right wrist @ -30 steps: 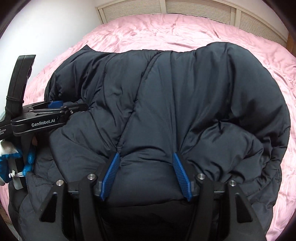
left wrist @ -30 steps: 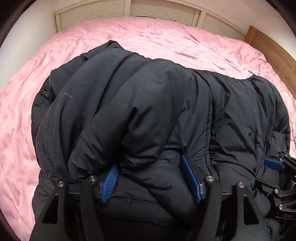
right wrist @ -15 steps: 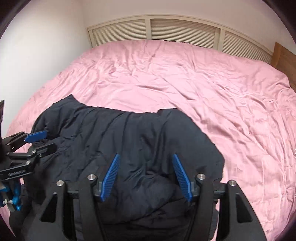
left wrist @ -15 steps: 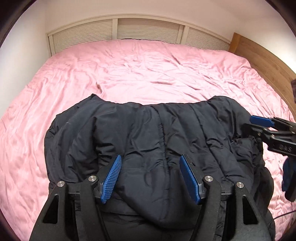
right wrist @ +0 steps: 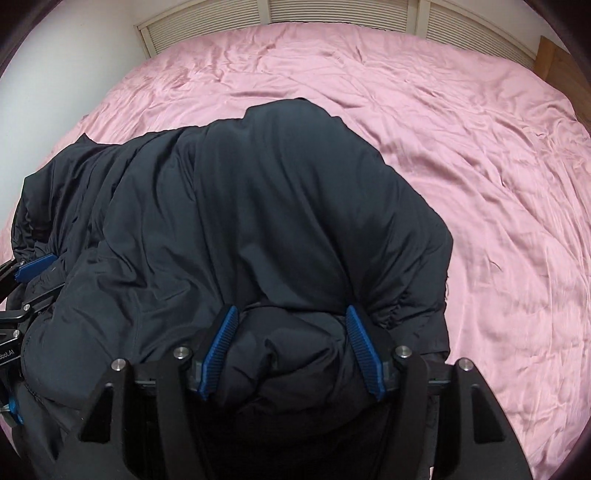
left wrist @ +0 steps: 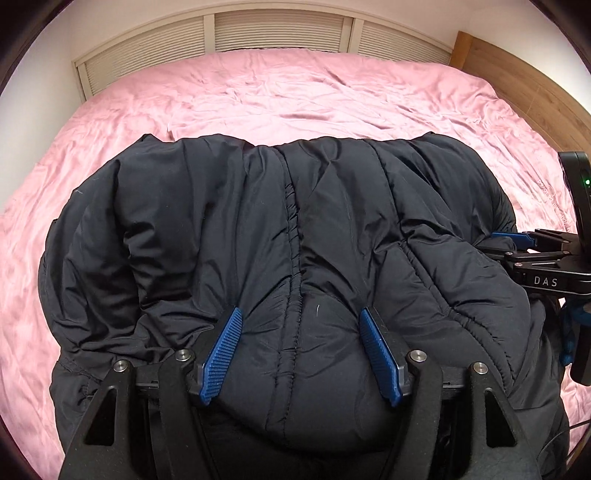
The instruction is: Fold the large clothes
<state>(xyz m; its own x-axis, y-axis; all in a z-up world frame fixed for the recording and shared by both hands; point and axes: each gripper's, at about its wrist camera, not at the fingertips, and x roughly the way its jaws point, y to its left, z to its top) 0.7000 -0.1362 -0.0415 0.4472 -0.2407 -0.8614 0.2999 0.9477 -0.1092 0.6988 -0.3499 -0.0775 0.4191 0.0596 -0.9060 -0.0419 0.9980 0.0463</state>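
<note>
Nearest me, my left gripper (left wrist: 301,354) pinches a thick roll of the black puffer jacket (left wrist: 280,229) between its ribbed blue pads (left wrist: 221,356), jaws about half spread around the padding. My right gripper (right wrist: 291,350) clamps another fat fold the same way. The jacket's quilted, matte bulk fills my view and hides the near mattress. Past it lies the wrinkled, satiny pink bedspread (left wrist: 314,92), then slatted panels (left wrist: 280,31) and a wooden board (left wrist: 517,81).

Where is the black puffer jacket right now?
In both wrist views the black puffer jacket is bunched on the near part of the pink bed sheet, gripped by the left tool and right tool.
</note>
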